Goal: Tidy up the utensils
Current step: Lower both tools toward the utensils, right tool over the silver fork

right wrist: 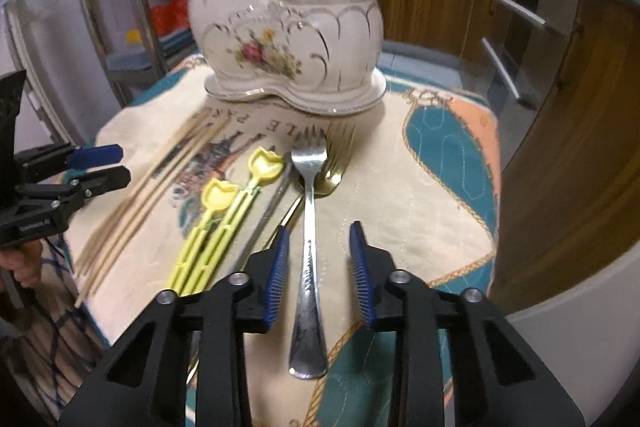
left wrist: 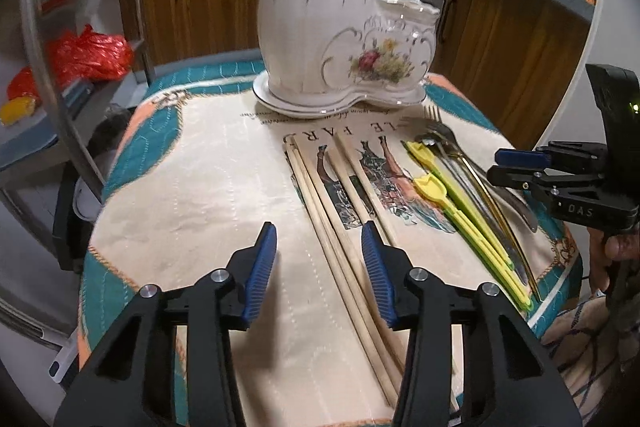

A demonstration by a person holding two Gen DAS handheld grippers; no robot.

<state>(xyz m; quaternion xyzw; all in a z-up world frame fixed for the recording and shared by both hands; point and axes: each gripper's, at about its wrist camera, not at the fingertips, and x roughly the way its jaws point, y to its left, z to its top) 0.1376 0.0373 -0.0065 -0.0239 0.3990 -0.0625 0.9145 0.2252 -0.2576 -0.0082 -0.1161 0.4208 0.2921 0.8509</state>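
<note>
Hovering at the left over the patterned cloth (left wrist: 208, 187): left gripper (left wrist: 318, 239), jaws partly open, nothing between the blue pads (left wrist: 262, 267). Lying just right of centre under it: wooden chopsticks (left wrist: 344, 227), a loose bundle running toward the holder, the right pad sitting above them without pressing. Shifting right before closing, so both pads straddle the bundle; closing slowly near the middle of the sticks, keeping them parallel and level to stop any slipping out.

Further right, resting side by side on the cloth: yellow-green plastic picks (left wrist: 460, 211) with tulip-shaped ends, then metal cutlery, some gold-toned (right wrist: 332, 175).

Hanging at the right: right gripper (right wrist: 318, 259), jaws part-open, silver fork (right wrist: 308, 247) lying between the pads but not yet pinched, handle toward the camera, tines toward the holder. Lowering straight onto the narrow neck, closing squarely across it, watching for the flat handle skidding on the fabric.

Standing upright on its matching saucer at the far edge of the table: white ceramic holder (right wrist: 288, 39), two joined cups with a floral print, one taller than the other. Insides hidden from both views; nothing poking above either rim, so probably empty. All utensils still waiting on the cloth.
</note>
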